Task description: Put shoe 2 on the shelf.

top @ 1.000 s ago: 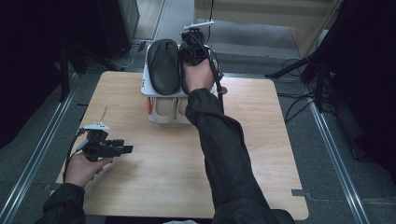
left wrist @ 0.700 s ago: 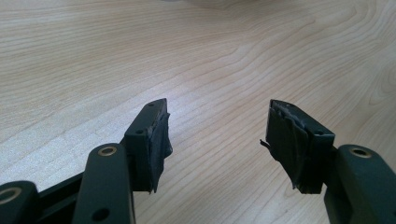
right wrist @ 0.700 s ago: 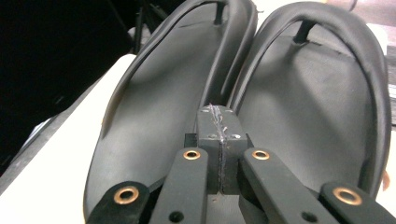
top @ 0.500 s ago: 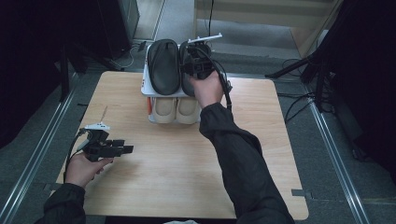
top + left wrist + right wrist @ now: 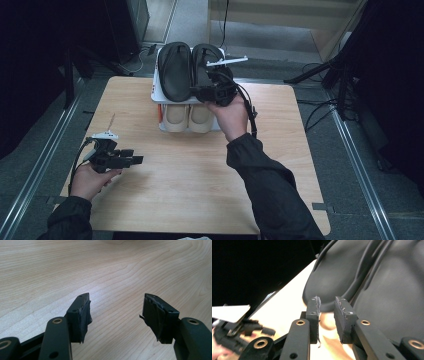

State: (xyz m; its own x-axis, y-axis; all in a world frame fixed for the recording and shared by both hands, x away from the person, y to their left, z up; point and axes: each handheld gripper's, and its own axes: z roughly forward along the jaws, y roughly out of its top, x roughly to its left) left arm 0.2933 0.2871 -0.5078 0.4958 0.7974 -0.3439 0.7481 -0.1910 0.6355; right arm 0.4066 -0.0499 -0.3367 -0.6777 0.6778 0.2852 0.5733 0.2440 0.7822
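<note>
Right gripper drawn back from the shoe rack, jaws parting.

Since the earlier frames the right gripper point(image 5: 200, 93) has come toward the person; its jaws have just been opening, nothing between them. White rack point(image 5: 156, 89): black sandals point(image 5: 175, 70) on top, beige shoes point(image 5: 176, 117) below. Left gripper point(image 5: 116, 312) stands apart, empty, over the table point(image 5: 190, 175).

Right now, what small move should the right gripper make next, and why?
Probably draw back a little more. The right gripper has just been opening, nothing sits between its jaws, and both black sandals already lie on the rack above the beige shoes.
</note>
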